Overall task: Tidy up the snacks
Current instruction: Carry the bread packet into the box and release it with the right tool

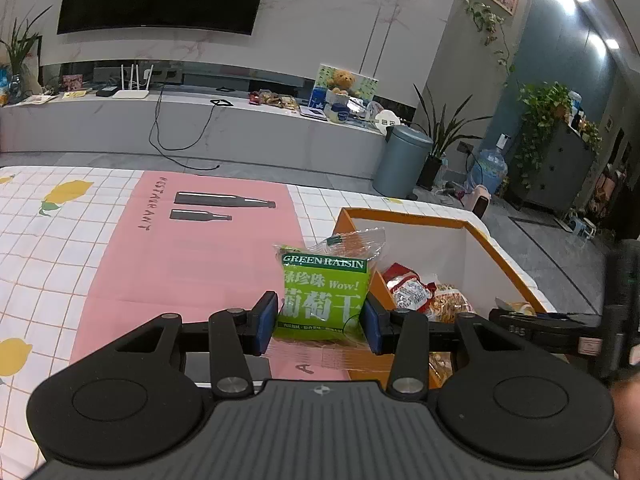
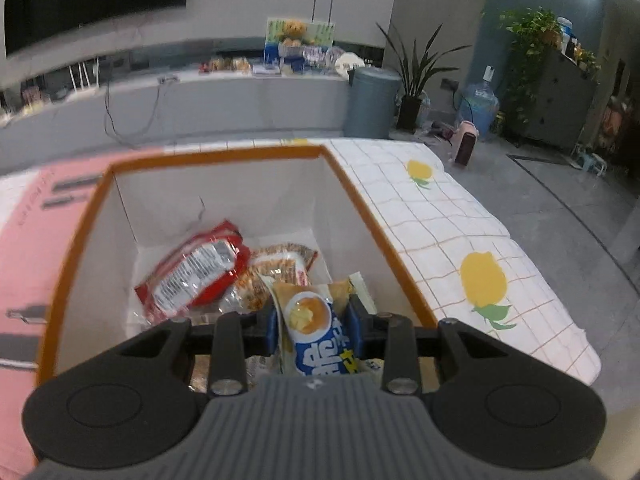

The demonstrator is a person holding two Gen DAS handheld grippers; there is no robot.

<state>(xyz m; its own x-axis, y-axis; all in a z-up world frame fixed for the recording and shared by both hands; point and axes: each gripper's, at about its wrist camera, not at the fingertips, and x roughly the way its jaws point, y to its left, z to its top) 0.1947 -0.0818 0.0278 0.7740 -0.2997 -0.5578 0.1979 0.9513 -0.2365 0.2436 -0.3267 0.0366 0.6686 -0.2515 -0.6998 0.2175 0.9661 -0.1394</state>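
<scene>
My left gripper (image 1: 320, 320) is shut on a green raisin packet (image 1: 324, 292), held upright above the pink mat just left of the orange-rimmed white box (image 1: 404, 216). A clear packet (image 1: 352, 240) sticks up behind it. My right gripper (image 2: 314, 330) is shut on a blue and white snack packet (image 2: 320, 340), held over the box (image 2: 216, 152), inside its near right part. In the box lie a red packet (image 2: 196, 268) and an orange-brown noodle-like packet (image 2: 272, 276). The right gripper's body shows at the right edge of the left wrist view (image 1: 560, 328).
The table has a white grid cloth with lemon prints (image 2: 480, 280) and a pink mat (image 1: 192, 248). Its right edge drops to the grey floor. Beyond stand a grey bin (image 1: 400, 160), plants, a water jug and a long TV bench.
</scene>
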